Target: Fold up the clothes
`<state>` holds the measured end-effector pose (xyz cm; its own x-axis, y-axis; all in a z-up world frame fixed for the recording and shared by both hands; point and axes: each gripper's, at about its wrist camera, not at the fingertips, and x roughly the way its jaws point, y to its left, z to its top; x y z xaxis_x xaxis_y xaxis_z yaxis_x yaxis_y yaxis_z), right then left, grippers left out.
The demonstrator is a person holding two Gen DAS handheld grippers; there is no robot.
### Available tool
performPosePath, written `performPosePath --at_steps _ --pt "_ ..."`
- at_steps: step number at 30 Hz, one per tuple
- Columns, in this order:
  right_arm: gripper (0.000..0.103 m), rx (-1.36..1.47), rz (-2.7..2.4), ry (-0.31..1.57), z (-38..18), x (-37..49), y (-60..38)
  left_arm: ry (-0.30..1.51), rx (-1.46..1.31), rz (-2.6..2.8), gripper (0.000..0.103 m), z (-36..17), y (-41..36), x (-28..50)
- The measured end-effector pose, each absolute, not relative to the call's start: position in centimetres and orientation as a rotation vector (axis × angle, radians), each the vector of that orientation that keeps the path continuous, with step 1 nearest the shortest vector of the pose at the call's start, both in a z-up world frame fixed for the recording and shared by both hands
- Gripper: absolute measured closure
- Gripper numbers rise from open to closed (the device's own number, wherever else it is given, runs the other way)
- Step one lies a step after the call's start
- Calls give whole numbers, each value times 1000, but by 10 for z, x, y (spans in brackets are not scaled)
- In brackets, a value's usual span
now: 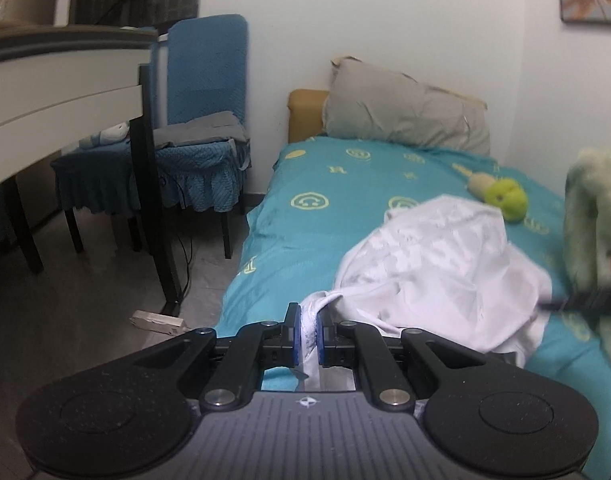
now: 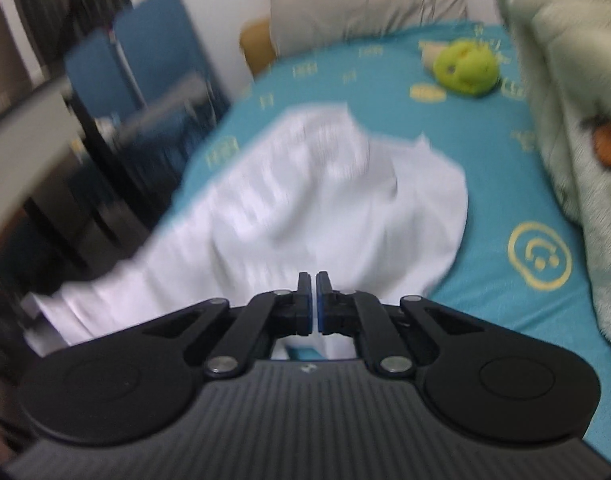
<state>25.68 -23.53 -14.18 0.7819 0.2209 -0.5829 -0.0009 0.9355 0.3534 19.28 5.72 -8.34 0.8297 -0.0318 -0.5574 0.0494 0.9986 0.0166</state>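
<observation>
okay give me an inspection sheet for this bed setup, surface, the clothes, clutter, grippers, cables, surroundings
Surface: bed with teal smiley-print sheet, mostly bare toward the pillow.
Job's things: white garment, crumpled and unfolded near the bed's edge.
Clutter: green plush toy beyond the garment; pale green fuzzy blanket along the right side.
Grippers: left gripper shut on a bunched edge of the garment; right gripper with jaws nearly together over the garment, grip unclear, view blurred.
Cables: dark cable hanging by the chair to the floor.
Surroundings: beige pillow at the wall, blue-covered chair, desk, white box on floor.
</observation>
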Motion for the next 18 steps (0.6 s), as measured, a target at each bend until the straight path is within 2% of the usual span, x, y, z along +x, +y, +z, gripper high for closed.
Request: performPosePath --at_steps 5,8,9,12,13,15,16,17,18 --pt "99 397 114 571 -110 234 -257 603 130 -58 92 -86 45 185" --pt "98 450 112 609 -111 221 -268 589 184 -77 85 -82 37 172" --pt "98 461 108 622 -113 218 -270 578 203 -84 82 -80 35 165" --pt "95 468 75 655 -116 211 -273 531 267 -104 56 -73 25 147" --pt "95 465 69 670 -117 212 -273 507 291 -112 52 -71 21 142" --pt "94 448 58 700 -119 216 -272 477 346 -153 51 -72 7 141" --pt "88 440 54 707 -120 218 -272 475 383 -180 51 -74 -1 145" --pt "64 438 51 709 -121 220 -272 480 434 -207 51 -80 -10 151" --pt "49 440 48 709 -122 221 -273 485 497 -230 51 -87 -21 158"
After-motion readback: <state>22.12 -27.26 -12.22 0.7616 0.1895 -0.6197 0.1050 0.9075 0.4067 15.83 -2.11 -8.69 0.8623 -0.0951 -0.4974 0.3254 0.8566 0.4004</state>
